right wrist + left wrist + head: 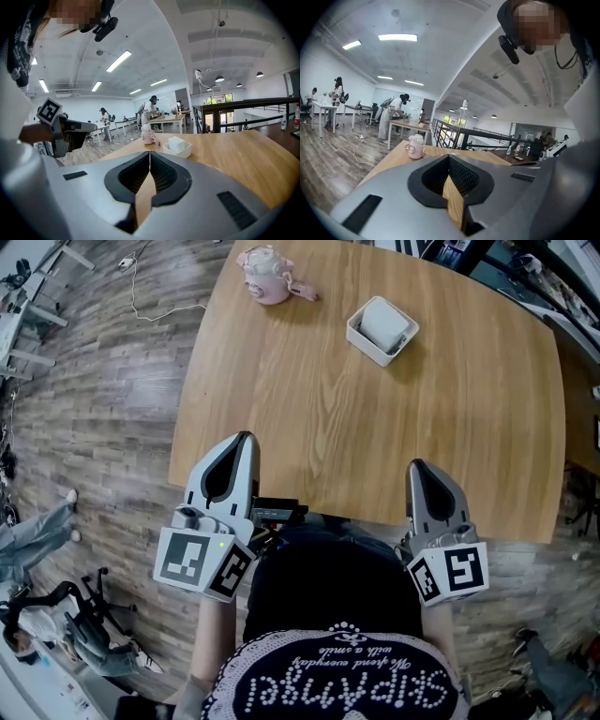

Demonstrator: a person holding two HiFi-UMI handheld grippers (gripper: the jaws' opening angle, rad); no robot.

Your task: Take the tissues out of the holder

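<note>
Head view: left gripper (245, 437) and right gripper (418, 466) at the table's (281, 390) near edge; tissues (383, 322) in white holder (361, 339), well apart. Left gripper view: jaws pressed together, empty. Right gripper view: jaws pressed together, empty; holder ahead.

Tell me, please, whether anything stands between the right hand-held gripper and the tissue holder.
Nothing visible does: only bare table lies between the right hand-held gripper and the holder; the pink cup stands well to the left.

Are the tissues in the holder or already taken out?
In. The white tissues sit inside the holder on the table.
</note>
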